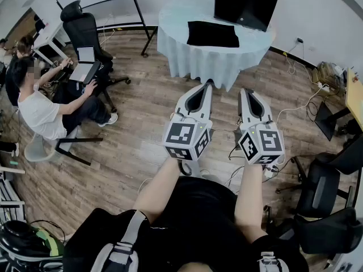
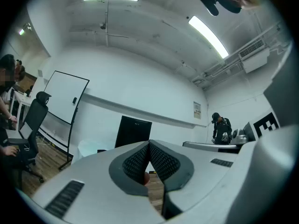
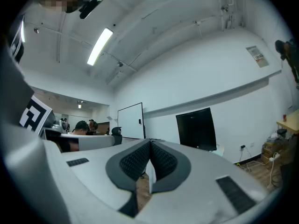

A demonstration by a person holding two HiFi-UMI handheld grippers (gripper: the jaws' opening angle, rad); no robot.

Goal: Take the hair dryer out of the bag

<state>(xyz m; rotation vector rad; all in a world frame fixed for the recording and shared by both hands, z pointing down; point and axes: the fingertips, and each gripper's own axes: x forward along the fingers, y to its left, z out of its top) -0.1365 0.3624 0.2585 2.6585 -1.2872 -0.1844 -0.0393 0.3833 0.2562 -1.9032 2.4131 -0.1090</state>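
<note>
While the person is standing on the brown wood-plank floor (image 1: 142, 152), both hands are holding their tools out level and side by side, well short of the round worktop draped in pale blue cloth (image 1: 193, 58). The white left gripper (image 1: 207, 86) is pointing towards the near edge of that worktop, and the white right gripper (image 1: 245, 91) is lying just beside it, apart from it. In the left gripper view the left gripper (image 2: 149, 143) is keeping its dark ribbed fingers (image 2: 135, 162) pressed together at the tips, with nothing gripped between them. In the right gripper view the right gripper (image 3: 150, 143) is doing the same, its fingers (image 3: 163, 161) meeting at the tips around nothing.

A flat black fabric bag (image 1: 212, 34) is lying on top of the worktop, towards its far side, just in front of a black flat screen (image 1: 247, 3) that is standing upright behind it. The hair dryer itself is not showing; only the bag's closed outside can be made out. Neither gripper is touching the bag.

Off to the left a seated person in a white shirt (image 1: 39, 113) is reaching towards an open grey laptop (image 1: 85, 68), with a black high-backed office chair (image 1: 84, 32) standing just beyond it.
</note>
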